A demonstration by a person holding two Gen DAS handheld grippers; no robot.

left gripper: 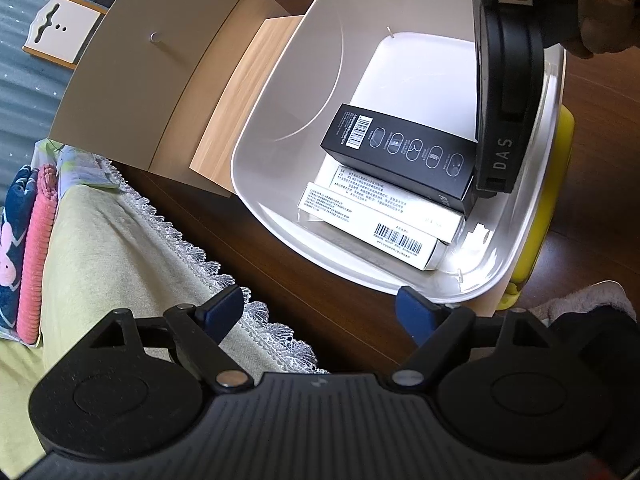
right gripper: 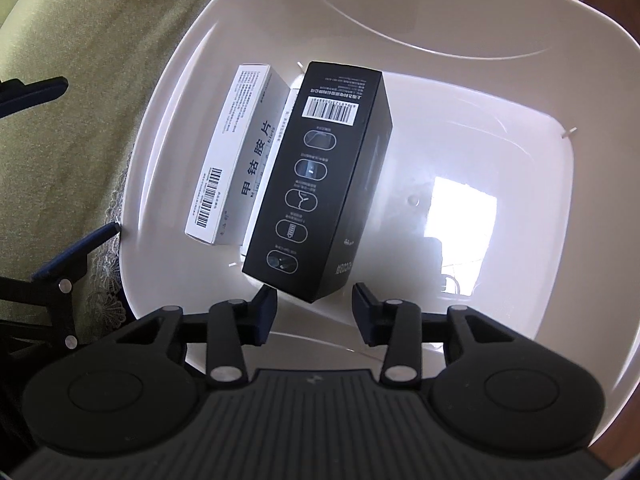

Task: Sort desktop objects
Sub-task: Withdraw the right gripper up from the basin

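A white plastic bin (left gripper: 280, 92) holds two white medicine boxes (left gripper: 384, 216) with a black box (left gripper: 400, 156) lying across them. In the right wrist view the black box (right gripper: 320, 184) rests tilted on the white boxes (right gripper: 236, 168), inside the bin (right gripper: 400, 20). My right gripper (right gripper: 316, 312) is open, its fingertips on either side of the box's near end with a gap on each side. From the left wrist view the right gripper's body (left gripper: 508, 80) reaches down into the bin. My left gripper (left gripper: 320, 308) is open and empty, just outside the bin's near rim.
The bin sits on a dark wooden top (left gripper: 312, 280) with a yellow object (left gripper: 560, 152) beneath its right side. A beige drawer unit (left gripper: 132, 80) stands behind it. A green cloth with lace trim (left gripper: 120, 240) and folded textiles (left gripper: 36, 240) lie at the left.
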